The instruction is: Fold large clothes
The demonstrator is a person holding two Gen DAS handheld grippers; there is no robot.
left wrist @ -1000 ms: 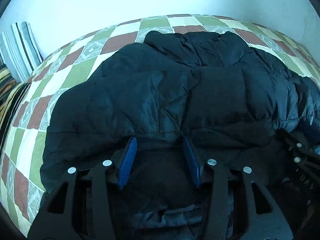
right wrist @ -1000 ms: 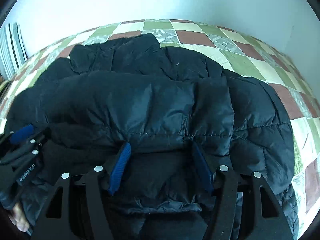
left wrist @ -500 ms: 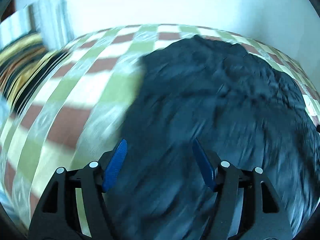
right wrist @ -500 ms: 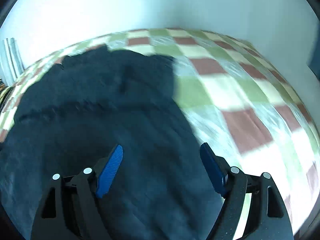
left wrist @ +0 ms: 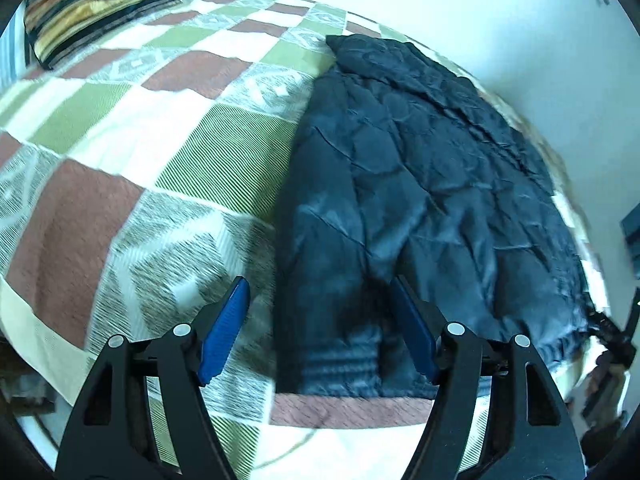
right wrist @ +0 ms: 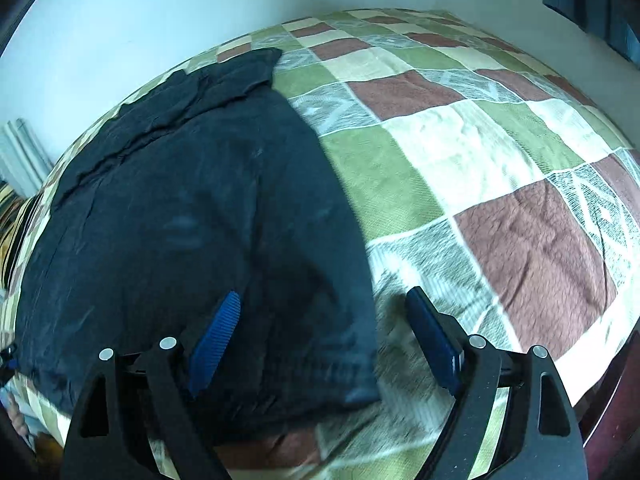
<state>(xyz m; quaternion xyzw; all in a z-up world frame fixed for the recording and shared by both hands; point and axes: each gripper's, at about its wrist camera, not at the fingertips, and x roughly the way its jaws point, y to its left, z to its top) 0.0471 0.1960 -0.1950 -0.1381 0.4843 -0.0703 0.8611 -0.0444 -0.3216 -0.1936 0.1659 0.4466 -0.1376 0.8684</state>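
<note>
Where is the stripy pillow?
In the left wrist view, the pillow sits at the top left corner on the checked bedspread, well left of the black jacket.

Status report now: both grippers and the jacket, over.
Left gripper open, empty. Right gripper open, empty. Dark puffy quilted jacket lies flat on checkered bedspread. Nothing in the way.

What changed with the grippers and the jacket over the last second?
Both grippers let go of the black jacket and drew apart: the left gripper now stands open over its left edge and cuff, the right gripper open over its right edge. The jacket stays on the checked bedspread, lying flatter than before.
</note>
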